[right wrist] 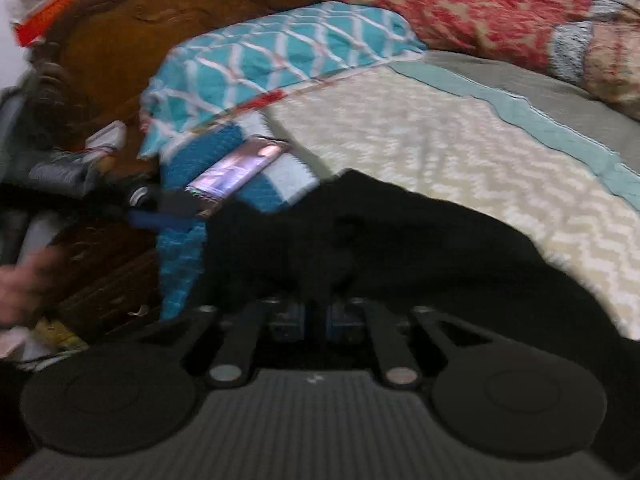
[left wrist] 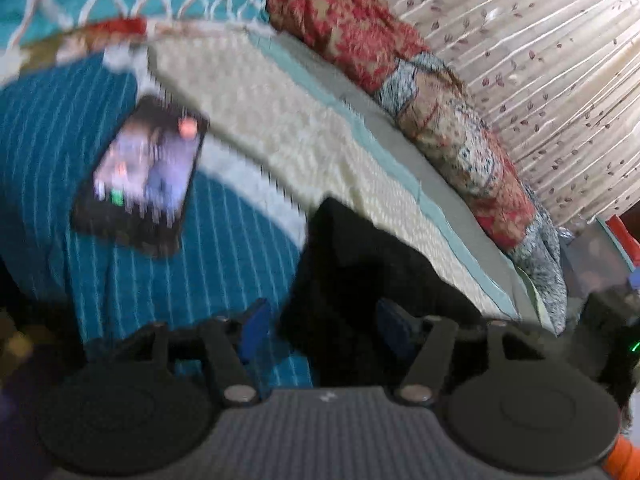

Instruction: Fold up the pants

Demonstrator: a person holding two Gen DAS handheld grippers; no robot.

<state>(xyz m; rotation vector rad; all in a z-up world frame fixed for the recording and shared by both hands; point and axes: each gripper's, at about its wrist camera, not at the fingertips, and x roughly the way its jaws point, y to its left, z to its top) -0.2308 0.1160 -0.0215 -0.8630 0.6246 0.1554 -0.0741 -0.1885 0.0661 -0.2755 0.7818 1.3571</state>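
Black pants (right wrist: 400, 240) risking slipping: right gripper (right wrist: 316, 316) jaws clamping a thin fold, left gripper (left wrist: 320, 320) jaws apart, nearing phone (left wrist: 144, 176).

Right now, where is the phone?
The phone lies screen-up on the blue striped blanket, left in the left wrist view, beside the black pants.

Pants (right wrist: 400, 240) black, no pattern visible. Bedspread (left wrist: 320, 148) cream with pale zigzag weave, light teal border strip, grey beyond. Towel (left wrist: 180, 280) deep teal with thin white stripes. Pillow (right wrist: 280, 52) turquoise with white lattice pattern. Quilt (left wrist: 344, 16) red and tan floral, with blue-grey speckled patches. Curtain (left wrist: 540, 60) cream with small dark red leaf sprigs. Headboard (right wrist: 160, 20) dark brown carved wood. Phone (left wrist: 148, 168) black-framed, lit screen. Gripper pads (left wrist: 256, 328) blue.
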